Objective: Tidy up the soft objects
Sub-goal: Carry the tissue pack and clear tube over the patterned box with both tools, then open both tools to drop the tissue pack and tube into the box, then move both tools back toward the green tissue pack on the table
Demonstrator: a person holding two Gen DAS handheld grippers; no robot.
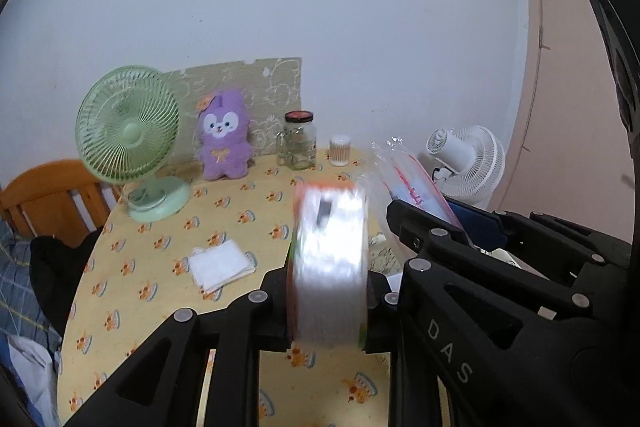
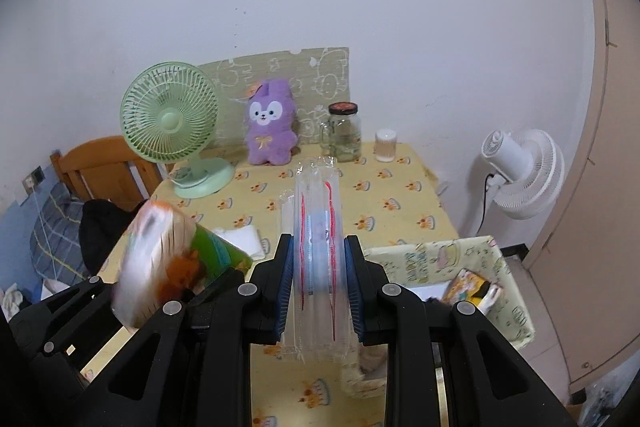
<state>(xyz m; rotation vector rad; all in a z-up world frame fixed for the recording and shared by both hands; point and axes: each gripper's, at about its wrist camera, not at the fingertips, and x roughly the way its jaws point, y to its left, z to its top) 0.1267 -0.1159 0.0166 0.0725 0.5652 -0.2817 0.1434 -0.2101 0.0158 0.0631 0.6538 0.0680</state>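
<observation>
My left gripper [image 1: 328,301] has a soft tissue pack [image 1: 329,267] standing on edge between its fingers, held above the near part of the table [image 1: 240,203]. The jaws are nearly closed against the pack's two sides; it is blurred, so I cannot say how firmly the pads press. It is white and glossy with an orange edge at the top, and from my right camera it shows a green and orange printed face. My right gripper [image 2: 319,269] is clamped on a clear plastic packet [image 2: 318,251], its blue pads [image 2: 286,283] pressing both flat sides. The packet stands upright, transparent, with red lines running along its length and a pale blue patch inside. Both grippers point forward and downward over the table, the right one just to the right of the left. A fabric basket [image 2: 516,291] with a pale printed lining sits near right, beside my right gripper. A folded white cloth [image 1: 220,265] lies flat on the yellow tablecloth, left of the tissue pack. At the far edge a purple plush rabbit [image 2: 271,131] sits upright against the wall, between a green fan [image 2: 170,119] and a glass jar [image 2: 343,135].
</observation>
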